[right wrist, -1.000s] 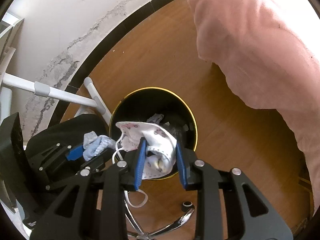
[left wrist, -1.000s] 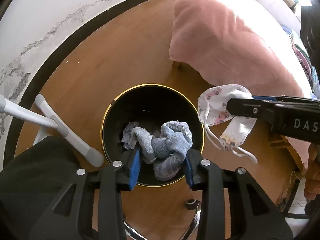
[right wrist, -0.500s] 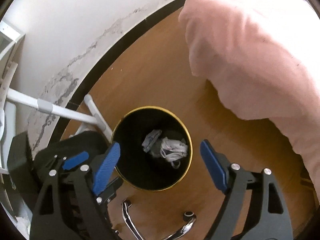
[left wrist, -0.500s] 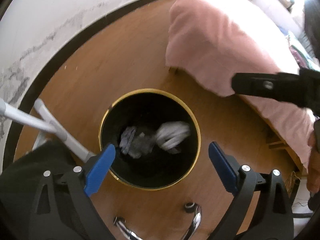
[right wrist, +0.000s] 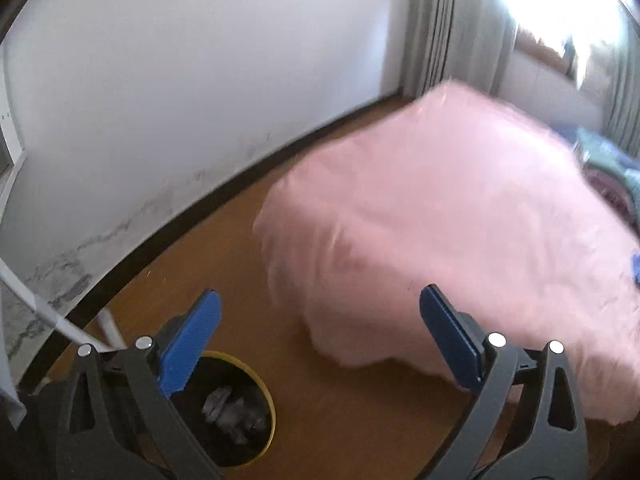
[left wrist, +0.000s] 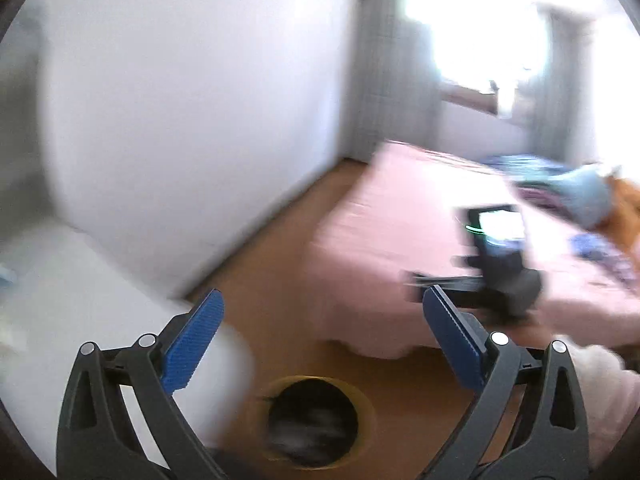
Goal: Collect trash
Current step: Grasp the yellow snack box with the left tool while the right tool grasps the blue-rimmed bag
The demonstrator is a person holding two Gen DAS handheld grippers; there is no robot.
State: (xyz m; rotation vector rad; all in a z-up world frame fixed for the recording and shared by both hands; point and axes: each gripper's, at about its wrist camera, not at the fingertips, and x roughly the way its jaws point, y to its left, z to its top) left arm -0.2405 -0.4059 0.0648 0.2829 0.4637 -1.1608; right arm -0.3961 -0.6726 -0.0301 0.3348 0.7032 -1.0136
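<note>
A black trash bin with a gold rim (left wrist: 313, 420) stands on the wooden floor, low in the left wrist view and at the lower left of the right wrist view (right wrist: 236, 408). Crumpled grey-white trash (right wrist: 232, 412) lies inside it. My left gripper (left wrist: 320, 340) is open and empty, raised well above the bin. My right gripper (right wrist: 320, 340) is open and empty, also lifted away. The right gripper's body (left wrist: 500, 264) shows blurred over the bed in the left wrist view.
A bed with a pink cover (right wrist: 440, 220) fills the right side, with blue and patterned clothes (left wrist: 580, 200) further back. A white wall (right wrist: 180, 80) and dark baseboard run on the left. A white metal frame (right wrist: 60, 320) and a white blurred surface (left wrist: 60, 300) stand beside the bin.
A second ago each gripper held trash over the bin; both opened and the blue cloth and face mask fell in. Now both grippers have lifted and tilted up toward the room.
</note>
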